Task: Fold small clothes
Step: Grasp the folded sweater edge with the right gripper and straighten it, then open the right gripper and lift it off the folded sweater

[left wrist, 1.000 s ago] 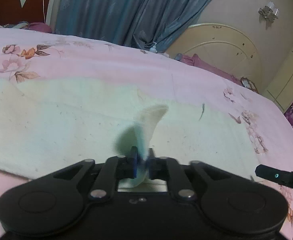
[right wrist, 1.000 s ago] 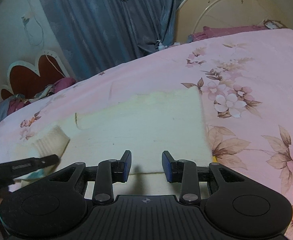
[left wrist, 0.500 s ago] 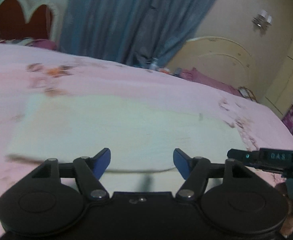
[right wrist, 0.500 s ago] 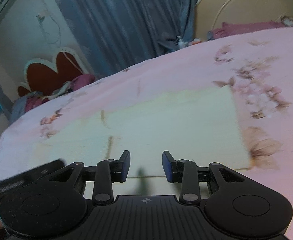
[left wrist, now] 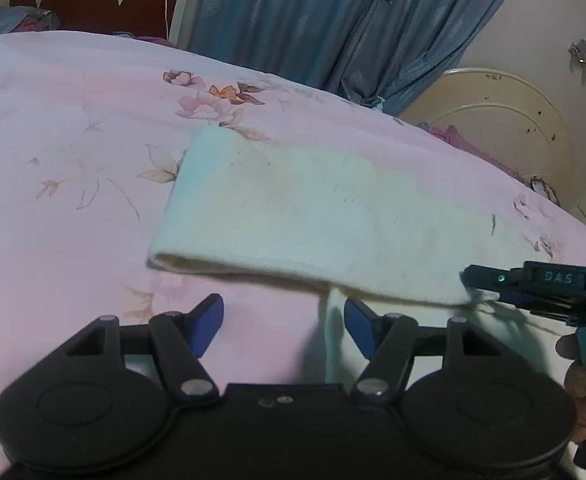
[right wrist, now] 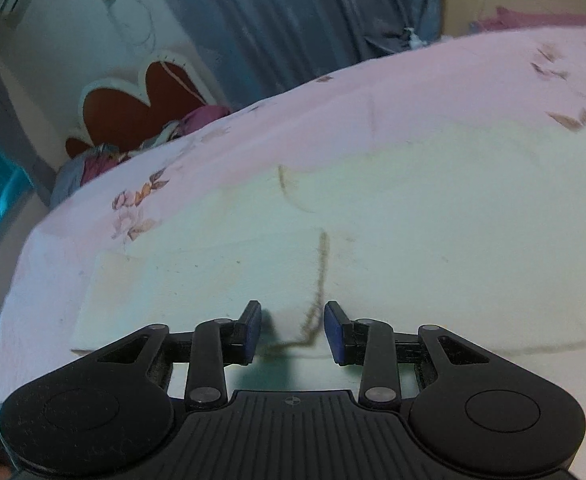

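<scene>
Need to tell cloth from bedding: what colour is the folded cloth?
Cream-white cloth, plain, on the pink floral bedspread; clearest in the left wrist view.

My left gripper (left wrist: 283, 330) is matt black plastic; the cream cloth (left wrist: 313, 216) looks fuzzy, the pink bedsheet (left wrist: 73, 140) smooth.

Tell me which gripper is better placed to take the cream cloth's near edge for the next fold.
Right, probably. The right gripper hangs open directly over the cream cloth, a fold edge between its pads. The left gripper, open and empty, sits mostly over bare pink bedsheet.
</scene>
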Demonstrator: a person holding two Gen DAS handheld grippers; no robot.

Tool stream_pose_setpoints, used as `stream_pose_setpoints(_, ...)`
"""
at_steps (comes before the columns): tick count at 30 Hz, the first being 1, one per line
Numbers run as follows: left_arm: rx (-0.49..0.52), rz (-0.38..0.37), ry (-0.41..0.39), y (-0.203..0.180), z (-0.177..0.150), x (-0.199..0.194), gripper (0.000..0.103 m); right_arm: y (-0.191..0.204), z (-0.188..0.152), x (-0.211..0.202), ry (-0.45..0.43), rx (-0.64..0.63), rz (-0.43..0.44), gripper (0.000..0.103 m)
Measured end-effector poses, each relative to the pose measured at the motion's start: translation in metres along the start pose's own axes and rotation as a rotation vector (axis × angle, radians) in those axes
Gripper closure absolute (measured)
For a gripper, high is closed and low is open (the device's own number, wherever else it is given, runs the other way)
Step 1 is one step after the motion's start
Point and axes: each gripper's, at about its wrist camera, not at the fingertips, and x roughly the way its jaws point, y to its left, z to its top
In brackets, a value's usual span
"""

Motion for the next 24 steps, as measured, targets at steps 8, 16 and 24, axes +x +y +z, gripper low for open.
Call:
stream_pose_setpoints(8, 0.088, 0.053, -0.003, -0.012, -0.002, 0.009, 0.038, -0.007, 0.011, -0.039, -0.158, -0.06, -0.095, 0.099)
stream_pose_setpoints(16, 0.128, 0.016, -0.008, -0.016, 0.004, 0.016, 0.065, -0.072, 0.012, -0.081, -0.188, 0.044, -0.209, 0.099)
stream_pose_setpoints(24, 0.102, -0.022, -0.009, -0.021, 0.006, 0.018, 0.093, -0.088, 0.004, -0.096, -0.19, 0.06, -0.247, 0.099)
